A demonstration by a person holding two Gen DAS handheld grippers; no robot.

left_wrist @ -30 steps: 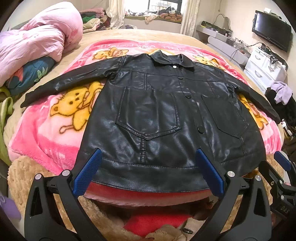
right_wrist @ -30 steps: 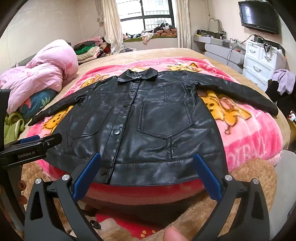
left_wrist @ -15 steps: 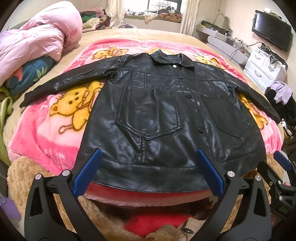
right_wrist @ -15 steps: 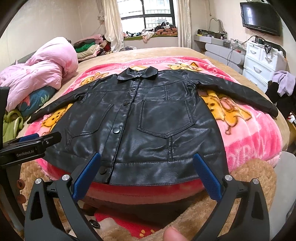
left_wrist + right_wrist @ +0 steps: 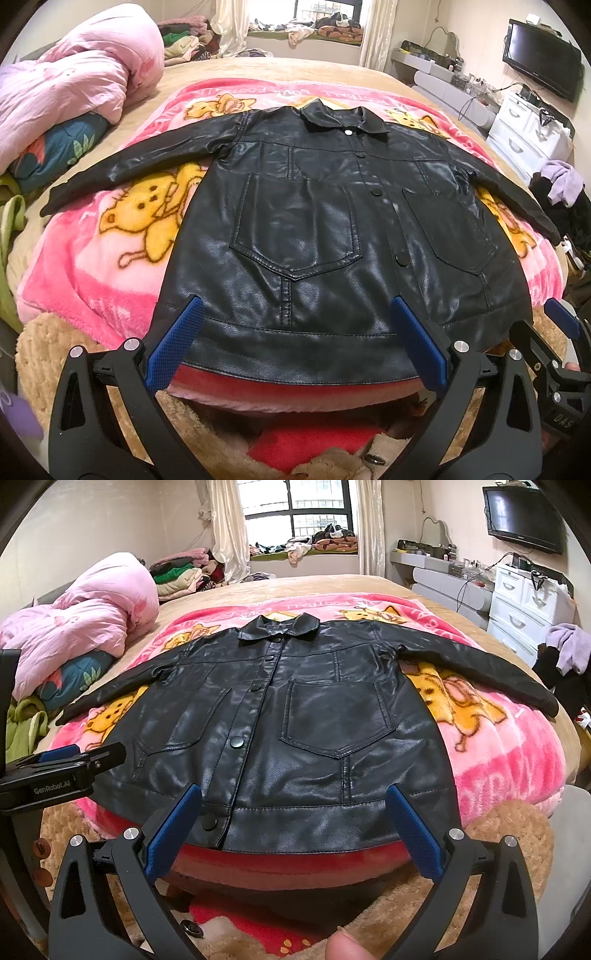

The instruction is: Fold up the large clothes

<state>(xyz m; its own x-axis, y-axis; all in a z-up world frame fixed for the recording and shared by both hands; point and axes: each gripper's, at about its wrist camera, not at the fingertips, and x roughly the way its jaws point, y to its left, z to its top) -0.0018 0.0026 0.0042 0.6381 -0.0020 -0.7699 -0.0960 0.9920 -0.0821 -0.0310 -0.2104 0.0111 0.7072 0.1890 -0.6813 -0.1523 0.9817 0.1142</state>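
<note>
Presently the left gripper (image 5: 293,341), black-armed with blue ribbed pads, is held with its jaws spread wide and nothing between them, its fingertips poised just short of the hem of the black faux-leather jacket (image 5: 332,236). The right gripper (image 5: 293,823), of the same build, is likewise spread wide and empty, poised before the same hem; in the left wrist view it is seen at 4 o'clock, and in the right wrist view the left gripper is seen at 9 o'clock. A fingertip (image 5: 345,945) of the person is seen at 6 o'clock in the right wrist view.

The jacket is laid flat and face up, buttoned down the front, with its hem toward the grippers and its collar (image 5: 279,627) at 12 o'clock. Its two sleeves are stretched outward, toward 9 and 3 o'clock. Two patch pockets are seen on its front.

Beneath the jacket is spread a pink fleece blanket printed with yellow cartoon animals (image 5: 92,266), which lies on a tan bed cover (image 5: 314,583). A bundled pale pink quilt (image 5: 85,627) is seen at 10 o'clock, a white chest of drawers (image 5: 524,605) at 2 o'clock, and a black wall-mounted television (image 5: 521,513) at 1 o'clock. A curtained window (image 5: 295,513) is seen at 12 o'clock.
</note>
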